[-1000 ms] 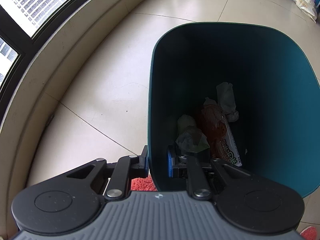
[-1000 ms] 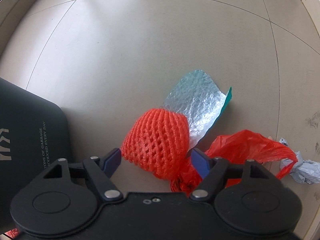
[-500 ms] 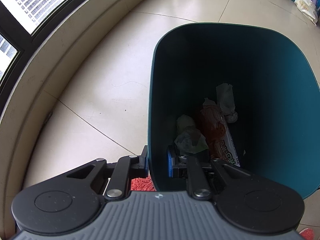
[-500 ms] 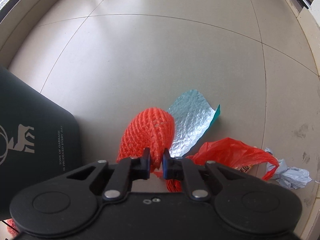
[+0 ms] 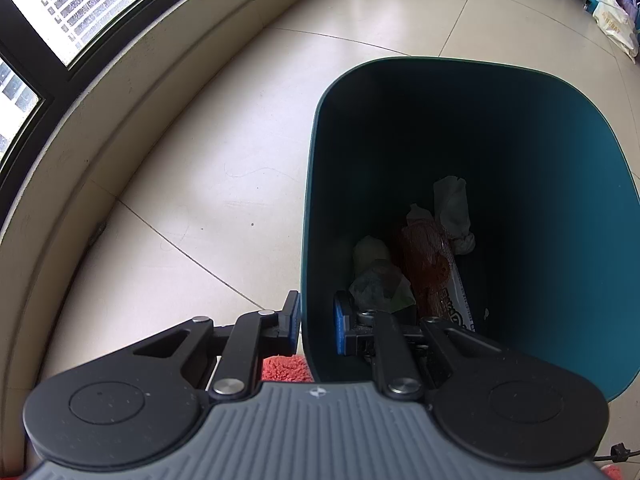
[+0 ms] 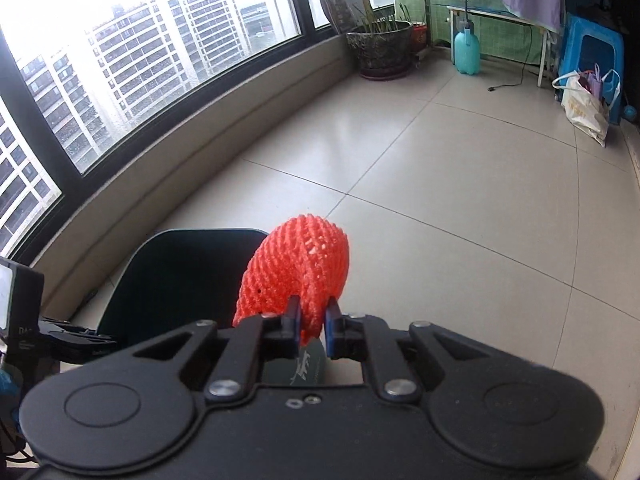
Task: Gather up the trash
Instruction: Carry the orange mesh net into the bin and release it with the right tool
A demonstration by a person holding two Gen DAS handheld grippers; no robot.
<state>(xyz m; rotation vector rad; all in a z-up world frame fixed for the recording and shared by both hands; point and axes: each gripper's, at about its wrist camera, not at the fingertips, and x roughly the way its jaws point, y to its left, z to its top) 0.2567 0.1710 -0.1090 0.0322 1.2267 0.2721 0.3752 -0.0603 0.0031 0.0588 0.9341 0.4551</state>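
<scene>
My left gripper (image 5: 317, 322) is shut on the near wall of the dark teal trash bin (image 5: 560, 184), one finger inside and one outside. Crumpled paper (image 5: 454, 208), a red wrapper (image 5: 430, 264) and greenish scraps (image 5: 380, 276) lie at the bin's bottom. My right gripper (image 6: 311, 326) is shut on an orange foam fruit net (image 6: 296, 276) and holds it up in the air, beside and above the bin's open mouth (image 6: 180, 276). The left gripper shows at the left edge of the right wrist view (image 6: 60, 336).
A curved window sill and wall (image 6: 200, 120) run along the left. A potted plant (image 6: 380, 48), a teal spray bottle (image 6: 466, 52), a blue stool (image 6: 592, 52) and a shopping bag (image 6: 584, 108) stand at the far end. A red mat scrap (image 5: 286, 368) lies by the bin.
My right gripper closed on the orange foam net, lifted it off the floor and swung up towards the bin. The left gripper kept its hold on the bin wall.
</scene>
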